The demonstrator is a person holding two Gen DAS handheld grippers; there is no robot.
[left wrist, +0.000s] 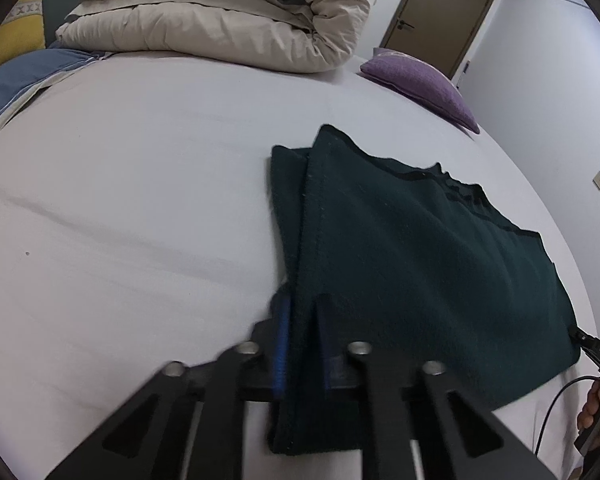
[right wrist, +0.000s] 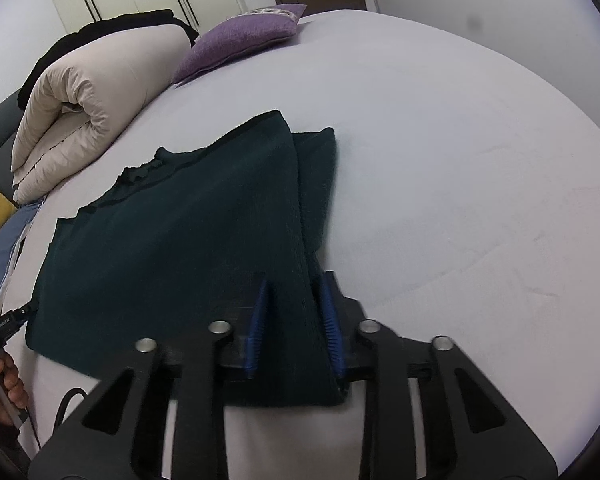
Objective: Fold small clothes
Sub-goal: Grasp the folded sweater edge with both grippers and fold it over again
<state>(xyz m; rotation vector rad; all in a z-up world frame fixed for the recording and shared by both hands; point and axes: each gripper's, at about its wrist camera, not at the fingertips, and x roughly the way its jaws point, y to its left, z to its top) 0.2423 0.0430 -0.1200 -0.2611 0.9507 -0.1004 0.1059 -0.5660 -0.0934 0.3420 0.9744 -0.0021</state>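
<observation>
Pinching dark green garment (left wrist: 412, 248) w/ left gripper (left wrist: 300, 320) & right gripper (right wrist: 294, 300) at opposite near corners.

Soft even daylight (fisheye-warped edges)

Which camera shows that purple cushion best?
The right wrist view: the purple cushion lies whole and unobstructed at the top. In the left wrist view the cushion sits squeezed toward the picture's warped edge.
</observation>
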